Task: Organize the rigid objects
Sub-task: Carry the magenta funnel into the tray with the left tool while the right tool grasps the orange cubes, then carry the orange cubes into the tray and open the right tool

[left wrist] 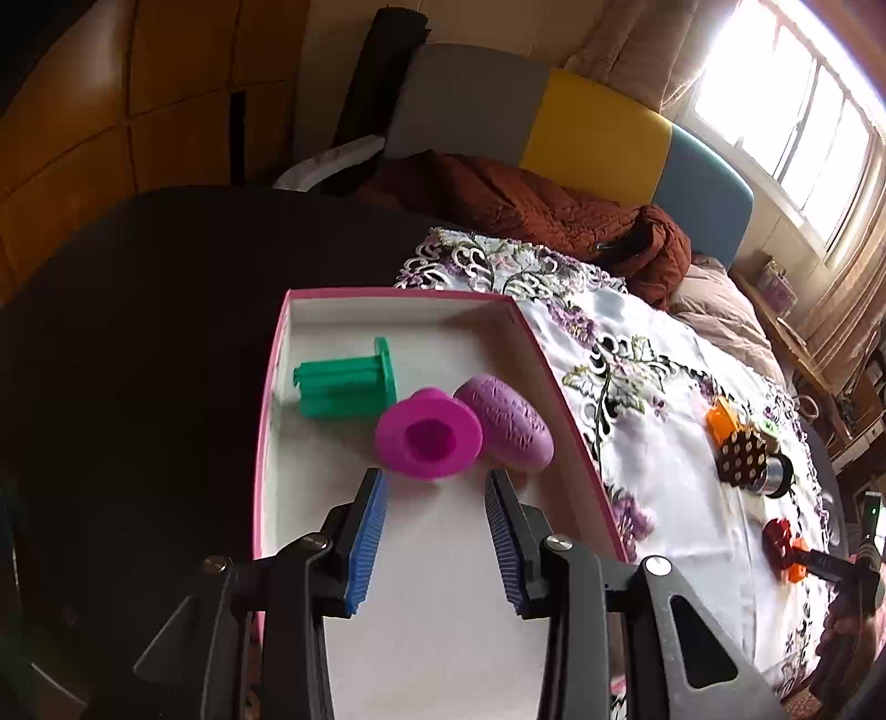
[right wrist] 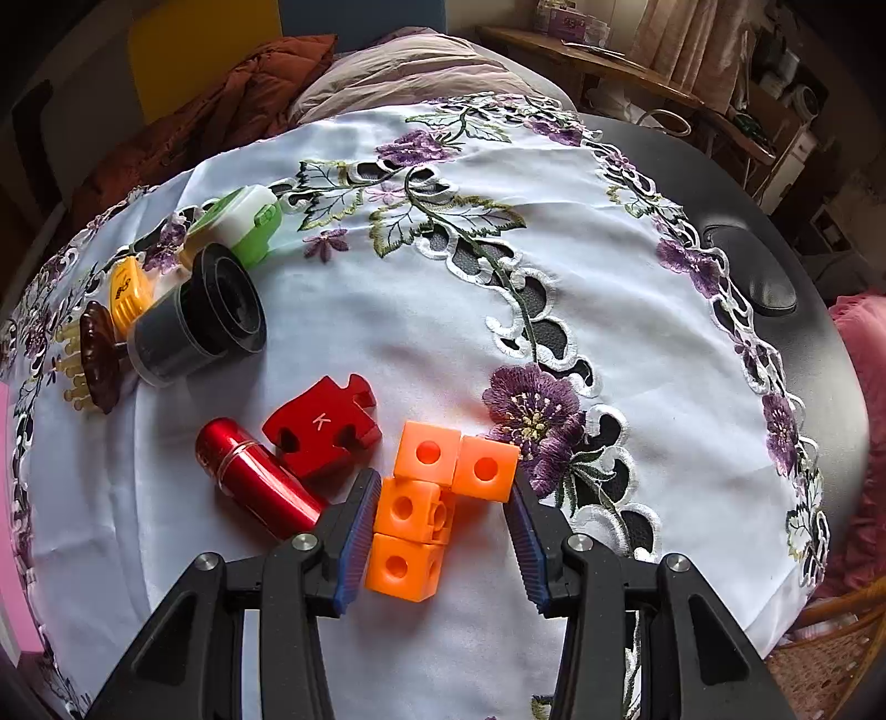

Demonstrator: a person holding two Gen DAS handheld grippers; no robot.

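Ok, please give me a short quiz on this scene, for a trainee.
1. True or false: the pink box holds four objects.
2. What is between the pads of the right gripper? A red cylinder; B orange linked cubes; C yellow block.
3. Fill in: the left gripper is ___, holding nothing.
Key: 1 false, three: green spool, magenta cup, purple oval. 2 B. 3 open.

You are working in a lived-in home room: an embroidered tablecloth (right wrist: 387, 310) covers the table, and a rust quilted jacket (left wrist: 531, 216) lies behind it. Curtains (left wrist: 637, 50) frame a sunny window (left wrist: 792, 105) (cluttered wooden shelves (right wrist: 609, 61) stand nearby).
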